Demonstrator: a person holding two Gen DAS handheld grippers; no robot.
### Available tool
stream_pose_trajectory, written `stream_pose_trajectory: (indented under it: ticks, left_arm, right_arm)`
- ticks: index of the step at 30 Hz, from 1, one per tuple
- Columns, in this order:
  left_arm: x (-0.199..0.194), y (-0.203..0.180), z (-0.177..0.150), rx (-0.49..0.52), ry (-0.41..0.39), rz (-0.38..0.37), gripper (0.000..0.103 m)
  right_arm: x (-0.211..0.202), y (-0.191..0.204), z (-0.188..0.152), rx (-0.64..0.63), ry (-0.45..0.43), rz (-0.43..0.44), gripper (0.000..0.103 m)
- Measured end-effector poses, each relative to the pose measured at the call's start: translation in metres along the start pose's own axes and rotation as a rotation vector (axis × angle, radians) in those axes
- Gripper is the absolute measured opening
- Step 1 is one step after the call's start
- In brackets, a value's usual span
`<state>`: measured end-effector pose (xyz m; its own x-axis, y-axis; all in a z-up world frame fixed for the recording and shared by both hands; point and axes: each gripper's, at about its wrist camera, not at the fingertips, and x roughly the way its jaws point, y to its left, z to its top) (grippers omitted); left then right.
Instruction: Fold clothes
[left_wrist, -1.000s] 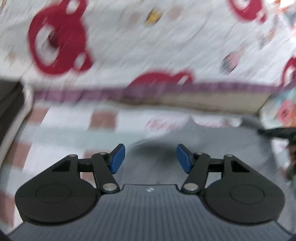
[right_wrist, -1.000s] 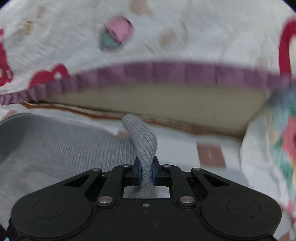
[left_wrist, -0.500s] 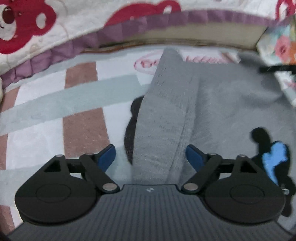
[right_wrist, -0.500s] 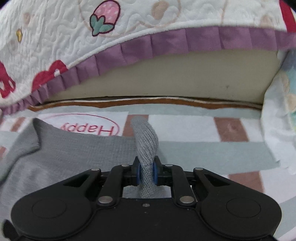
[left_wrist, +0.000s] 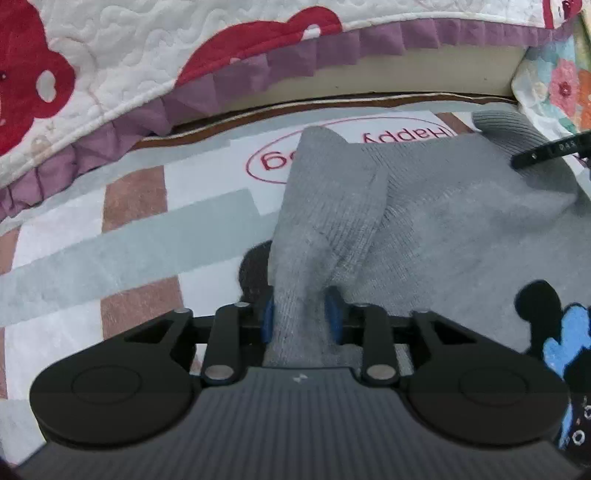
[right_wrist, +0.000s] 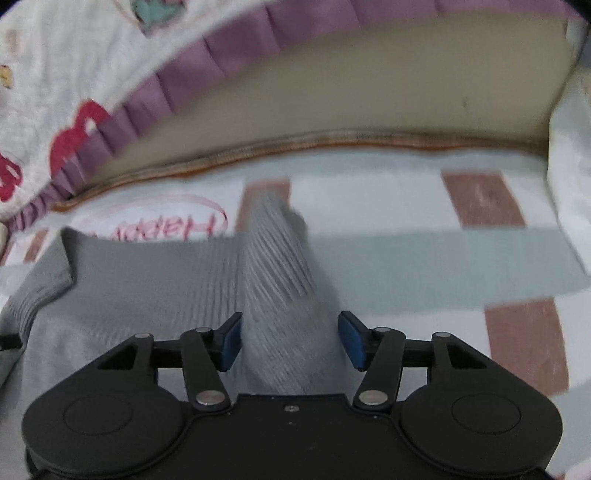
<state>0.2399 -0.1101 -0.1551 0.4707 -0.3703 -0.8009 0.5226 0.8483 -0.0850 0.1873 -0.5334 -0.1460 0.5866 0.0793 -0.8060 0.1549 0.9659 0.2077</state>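
Left gripper (left_wrist: 300, 319): the blue-padded fingers (left_wrist: 266, 320) are closing on a raised fold of the grey knitted garment (left_wrist: 436, 236). The fold stands directly between the two pads and both pads appear to touch it, one on each side. From that pinch the knit rises as a ridge away from the fingers, then spreads flat to the right across the checked blanket of white, pale green and brown squares (left_wrist: 140, 243) that carries it.

Right gripper (right_wrist: 290, 339): the fingers (right_wrist: 229, 341) are opening and stand well apart. A ribbed grey strip of the same garment (right_wrist: 280, 258) lies between them, with a gap visible at each pad; no grip is seen. This view is blurred.

The garment lies near the blanket's far edge, partly covering a red oval print reading "Happy" (left_wrist: 369, 142). Beyond that edge hangs a white quilted cover with red shapes and a purple ruffled border (left_wrist: 258, 70).
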Motion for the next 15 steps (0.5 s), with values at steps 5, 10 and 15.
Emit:
stream_pose_trajectory:
  ticks: [5, 10, 15]
  left_arm:
    - [-0.001, 0.019, 0.005, -0.147, -0.015, -0.068, 0.010]
    - [-0.040, 0.035, 0.032, -0.295, -0.206, -0.058, 0.008]
    - [-0.072, 0.032, 0.072, -0.169, -0.315, 0.030, 0.014]
  right_arm:
    - [-0.035, 0.047, -0.004, -0.257, -0.166, 0.036, 0.012]
    - [-0.077, 0.076, 0.017, -0.384, -0.320, -0.039, 0.011]
    - [-0.113, 0.076, 0.068, -0.364, -0.474, -0.157, 0.011]
